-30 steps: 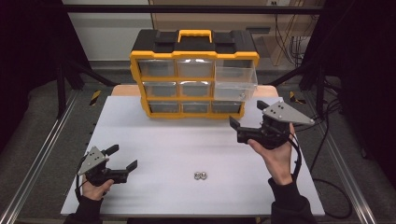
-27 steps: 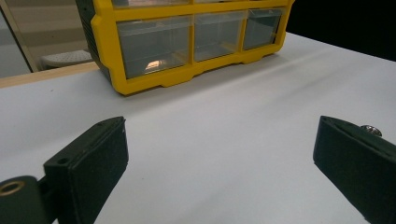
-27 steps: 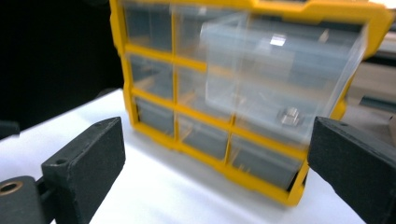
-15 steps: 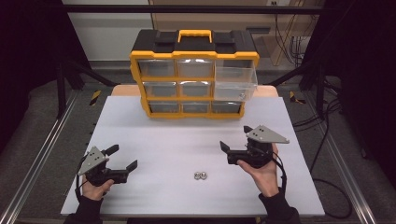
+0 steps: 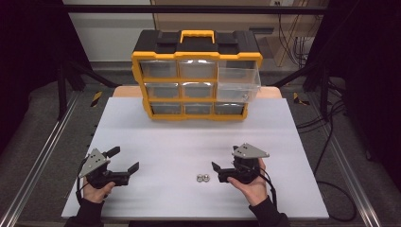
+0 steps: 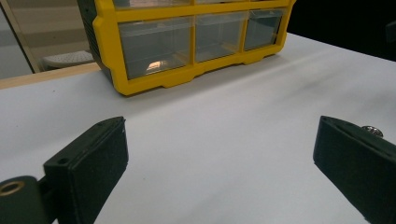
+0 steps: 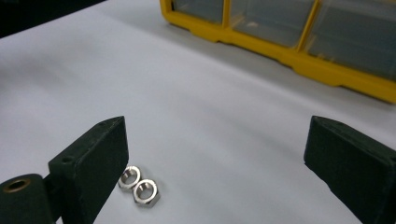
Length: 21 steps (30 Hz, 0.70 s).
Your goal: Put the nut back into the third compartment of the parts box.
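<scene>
2 steel nuts [image 5: 203,178] are seen touching each other on the white bench [image 5: 189,142], low and just right of centre in the high view; the right claw [image 5: 219,172] is held just beside them, at lower right, its jaws spread wide with nothing between; the left claw [image 5: 124,160] is held at lower left, likewise spread and empty; a yellow drawer organiser [image 5: 196,75] is seen at upper centre, 1 drawer [image 5: 239,84] pulled out.

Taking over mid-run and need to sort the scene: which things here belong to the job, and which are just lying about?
In the job:
two hex nuts, side by side on the table
right gripper, open, beside them
pulled-out drawer of the yellow organizer

Just about:
left gripper, open, off to the side
floor cables
</scene>
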Available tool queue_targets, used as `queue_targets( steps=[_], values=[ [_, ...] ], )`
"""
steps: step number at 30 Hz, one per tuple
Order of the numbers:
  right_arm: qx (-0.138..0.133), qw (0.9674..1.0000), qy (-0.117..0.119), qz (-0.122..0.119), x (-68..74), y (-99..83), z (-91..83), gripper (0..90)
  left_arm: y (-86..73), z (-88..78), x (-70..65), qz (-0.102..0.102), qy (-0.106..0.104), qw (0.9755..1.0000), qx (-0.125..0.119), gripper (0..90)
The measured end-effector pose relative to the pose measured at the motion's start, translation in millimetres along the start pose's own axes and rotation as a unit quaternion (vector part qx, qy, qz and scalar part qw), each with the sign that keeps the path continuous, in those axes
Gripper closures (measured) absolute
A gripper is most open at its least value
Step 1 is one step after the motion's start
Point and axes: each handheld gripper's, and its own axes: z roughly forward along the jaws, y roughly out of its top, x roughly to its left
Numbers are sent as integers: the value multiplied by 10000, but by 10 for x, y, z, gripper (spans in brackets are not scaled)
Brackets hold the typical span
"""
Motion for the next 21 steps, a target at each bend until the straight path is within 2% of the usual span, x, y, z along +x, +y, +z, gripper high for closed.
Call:
queue_targets(
  steps=[1, 11, 17, 21],
  values=[
    [116, 9999, 30, -18, 22, -46, 38, 70, 3, -2, -2, 6, -1, 10000, -10, 31],
    [418, 9989, 154, -112, 118, -191, 166, 98, 3, -3, -3, 1, 12, 10000, -9, 31],
    [667, 9969, 294, -288, 212, -305, 305, 165, 3, -6, -1, -4, 10, 10000, -12, 31],
    [709, 9963, 398, -276, 224, -328, 336, 214, 2, -2, -4, 5, 6, 10000, -2, 31]
  ],
)
